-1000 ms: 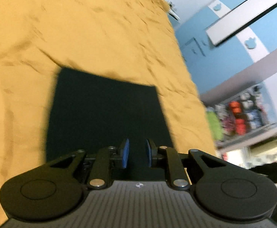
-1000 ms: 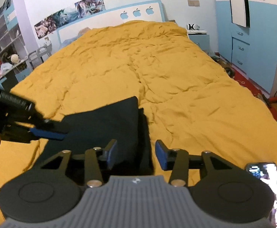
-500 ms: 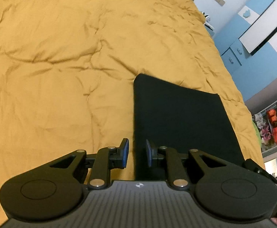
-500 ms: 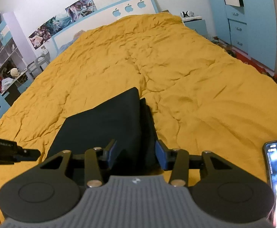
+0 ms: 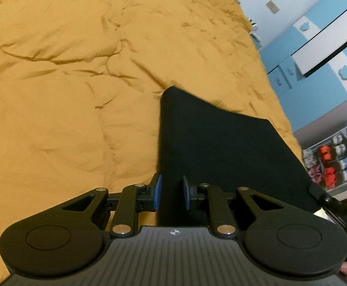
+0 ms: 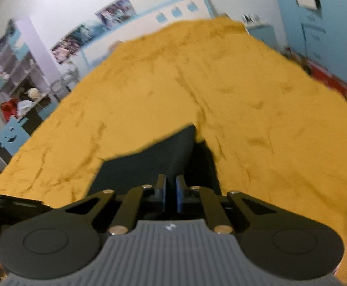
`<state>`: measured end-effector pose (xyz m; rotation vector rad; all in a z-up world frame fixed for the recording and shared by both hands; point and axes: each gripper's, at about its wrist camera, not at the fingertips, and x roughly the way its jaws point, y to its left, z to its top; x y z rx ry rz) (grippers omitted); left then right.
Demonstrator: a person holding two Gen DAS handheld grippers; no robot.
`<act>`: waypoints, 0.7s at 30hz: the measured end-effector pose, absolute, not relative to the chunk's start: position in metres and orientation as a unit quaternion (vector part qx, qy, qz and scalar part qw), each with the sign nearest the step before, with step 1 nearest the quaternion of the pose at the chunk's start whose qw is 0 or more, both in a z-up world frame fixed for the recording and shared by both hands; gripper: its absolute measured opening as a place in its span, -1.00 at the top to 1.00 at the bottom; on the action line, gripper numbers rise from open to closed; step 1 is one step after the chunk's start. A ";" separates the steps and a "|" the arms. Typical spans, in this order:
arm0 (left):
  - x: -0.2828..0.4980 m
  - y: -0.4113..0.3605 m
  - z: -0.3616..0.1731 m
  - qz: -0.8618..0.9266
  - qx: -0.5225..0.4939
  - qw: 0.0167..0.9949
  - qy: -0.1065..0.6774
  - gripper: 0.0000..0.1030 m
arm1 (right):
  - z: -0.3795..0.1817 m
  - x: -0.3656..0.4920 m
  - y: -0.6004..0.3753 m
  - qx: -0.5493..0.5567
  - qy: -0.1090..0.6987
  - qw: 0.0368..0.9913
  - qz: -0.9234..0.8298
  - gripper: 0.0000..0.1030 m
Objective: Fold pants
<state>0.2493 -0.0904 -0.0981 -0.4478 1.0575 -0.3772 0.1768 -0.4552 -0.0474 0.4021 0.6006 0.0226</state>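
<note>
**Dark pants pinched at the near edge of the yellow bed**

A wide yellow bedspread (image 5: 78, 76) fills the room. On it, near the foot, lie the folded dark pants (image 5: 221, 147). The right gripper (image 6: 171, 196) has its jaws pinched together on the pants' near edge. The left gripper (image 5: 171, 194) stands narrowly parted astride the left edge; I cannot tell whether it grips.

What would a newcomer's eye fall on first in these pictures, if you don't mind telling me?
First the wrinkled yellow bedspread that fills both views, then the dark folded pants lying flat on it near the cameras. The right gripper is shut at the pants' near edge.
</note>
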 end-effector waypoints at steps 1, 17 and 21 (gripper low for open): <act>0.249 -0.092 -0.096 -0.182 -0.209 0.824 0.494 0.61 | -0.044 0.174 -0.456 0.191 0.296 0.936 0.009 0.95; 0.246 -0.123 -0.125 -0.183 -0.107 0.822 0.529 0.55 | -0.117 0.181 -0.472 0.180 0.374 0.909 -0.048 0.93; 0.249 -0.114 -0.107 -0.175 -0.110 0.811 0.548 0.55 | -0.098 0.178 -0.471 0.155 0.370 0.914 -0.057 0.74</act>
